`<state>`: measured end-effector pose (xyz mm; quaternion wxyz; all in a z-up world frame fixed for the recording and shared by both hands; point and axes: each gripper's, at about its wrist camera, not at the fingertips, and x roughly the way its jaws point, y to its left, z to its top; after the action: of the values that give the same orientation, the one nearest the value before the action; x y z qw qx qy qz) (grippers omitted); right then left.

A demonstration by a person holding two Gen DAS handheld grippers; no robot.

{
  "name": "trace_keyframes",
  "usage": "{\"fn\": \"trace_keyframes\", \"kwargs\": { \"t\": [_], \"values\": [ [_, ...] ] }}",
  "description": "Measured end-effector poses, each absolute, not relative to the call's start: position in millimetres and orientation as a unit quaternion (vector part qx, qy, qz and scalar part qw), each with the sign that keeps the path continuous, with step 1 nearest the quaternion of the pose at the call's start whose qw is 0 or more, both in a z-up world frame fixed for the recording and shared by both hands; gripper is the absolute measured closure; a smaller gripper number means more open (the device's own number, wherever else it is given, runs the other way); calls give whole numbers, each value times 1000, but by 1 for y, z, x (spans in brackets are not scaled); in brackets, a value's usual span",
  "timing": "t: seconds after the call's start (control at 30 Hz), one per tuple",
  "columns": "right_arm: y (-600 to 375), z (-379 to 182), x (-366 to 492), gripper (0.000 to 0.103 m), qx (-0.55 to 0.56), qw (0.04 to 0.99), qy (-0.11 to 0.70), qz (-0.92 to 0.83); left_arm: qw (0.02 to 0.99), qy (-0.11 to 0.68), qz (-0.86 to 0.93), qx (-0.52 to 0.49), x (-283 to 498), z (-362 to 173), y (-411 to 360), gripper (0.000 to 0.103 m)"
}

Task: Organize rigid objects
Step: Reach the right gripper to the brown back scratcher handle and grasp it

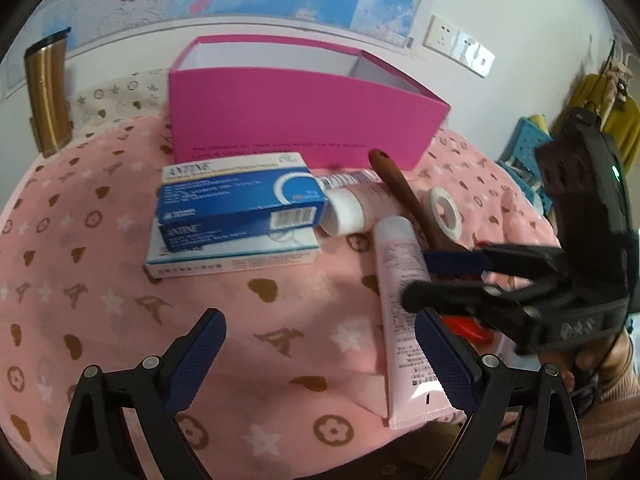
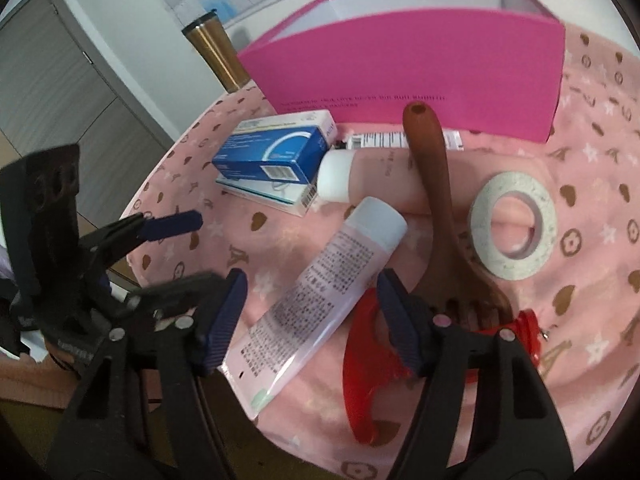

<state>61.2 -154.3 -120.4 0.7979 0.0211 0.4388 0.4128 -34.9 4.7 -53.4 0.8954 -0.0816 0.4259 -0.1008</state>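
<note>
An open pink box (image 1: 304,120) (image 2: 408,64) stands at the back of the pink cloth. Before it lie two stacked blue-and-white cartons (image 1: 240,208) (image 2: 272,160), two pink tubes (image 1: 404,304) (image 2: 320,296), a brown wooden comb (image 1: 404,196) (image 2: 436,200), a white tape roll (image 1: 446,212) (image 2: 514,224) and a red plastic tool (image 2: 364,368). My left gripper (image 1: 320,360) is open and empty, low over the cloth left of the near tube. My right gripper (image 2: 312,320) is open, its fingers either side of the near tube's lower half, above it.
A gold tumbler (image 1: 46,96) (image 2: 216,56) stands at the back left on the table. A map and wall sockets (image 1: 460,44) are behind the box. The cloth's front edge runs near both grippers. Grey cabinet doors (image 2: 52,92) are at the left.
</note>
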Motion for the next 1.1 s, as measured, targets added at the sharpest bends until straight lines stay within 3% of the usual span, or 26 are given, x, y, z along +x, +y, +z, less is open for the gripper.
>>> {"fn": "trace_keyframes", "kwargs": {
  "t": [0.1, 0.2, 0.23, 0.33, 0.63, 0.83, 1.1],
  "values": [
    [-147, -123, 71, 37, 25, 792, 444, 419, 890, 433, -119, -77, -33, -57, -1, 7],
    [-143, -133, 82, 50, 37, 781, 461, 420, 886, 439, -133, -72, -30, -62, -8, 7],
    [-143, -134, 84, 58, 40, 781, 460, 420, 883, 442, -138, -72, -29, -65, -9, 7],
    [-145, -133, 89, 62, 46, 777, 459, 429, 877, 450, -152, -76, -23, -70, -14, 7],
    [-125, -121, 86, 62, -31, 787, 418, 452, 868, 451, -201, -51, -10, -71, -49, 12],
    [-172, -104, 93, 50, -13, 834, 377, 403, 867, 450, -210, -30, -4, -69, -56, 12],
    [-181, -111, 112, 53, -34, 854, 376, 358, 871, 448, -197, -41, 11, -66, -49, 13]
  ]
}}
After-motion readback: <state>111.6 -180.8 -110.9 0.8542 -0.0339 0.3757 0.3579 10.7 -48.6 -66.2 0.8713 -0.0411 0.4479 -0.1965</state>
